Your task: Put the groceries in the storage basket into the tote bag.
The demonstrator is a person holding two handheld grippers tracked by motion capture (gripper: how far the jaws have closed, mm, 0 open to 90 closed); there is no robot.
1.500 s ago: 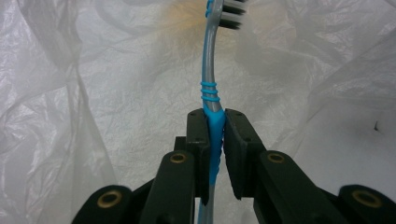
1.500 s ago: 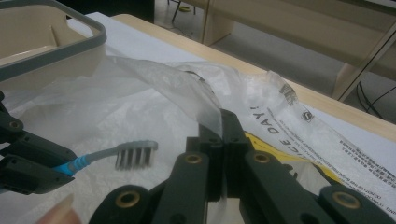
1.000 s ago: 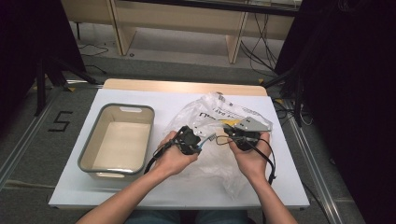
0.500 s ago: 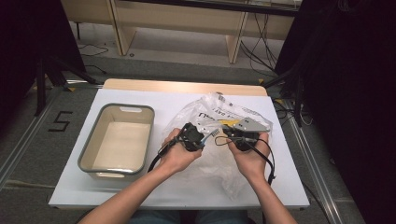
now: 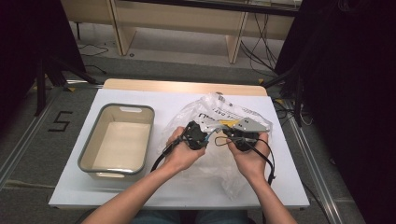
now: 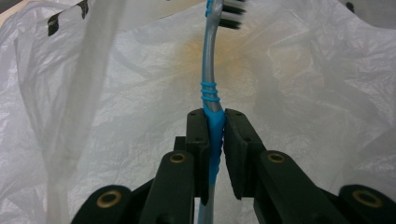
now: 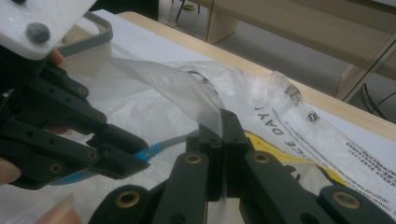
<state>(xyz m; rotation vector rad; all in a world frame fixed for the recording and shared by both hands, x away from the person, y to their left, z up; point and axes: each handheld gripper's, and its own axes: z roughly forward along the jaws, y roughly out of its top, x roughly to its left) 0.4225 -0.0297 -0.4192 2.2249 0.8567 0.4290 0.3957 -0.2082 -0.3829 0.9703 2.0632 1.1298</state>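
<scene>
A: We see the left gripper [image 6: 214, 135] clamped on the blue toothbrush [image 6: 211, 79] handle; its long axis runs straight ahead of the jaws, bristles leading into the plastic bag [image 6: 116, 116].

B: We see the right gripper [image 7: 223, 126] pinching the bag's edge together, probably holding the mouth open. The grey bin [image 5: 100, 140] stands on the desk [image 5: 289, 186], well left.

Your high view looks forward and down from above your side of the white table [image 5: 140, 196] — far enough to take in the whole top. Each gripper view rides low and close along its own black jaws. All three share the plastic bag [image 5: 224, 116] [image 6: 116, 116] [image 7: 261, 98] — the right one also catches the left gripper [image 7: 140, 156].
</scene>
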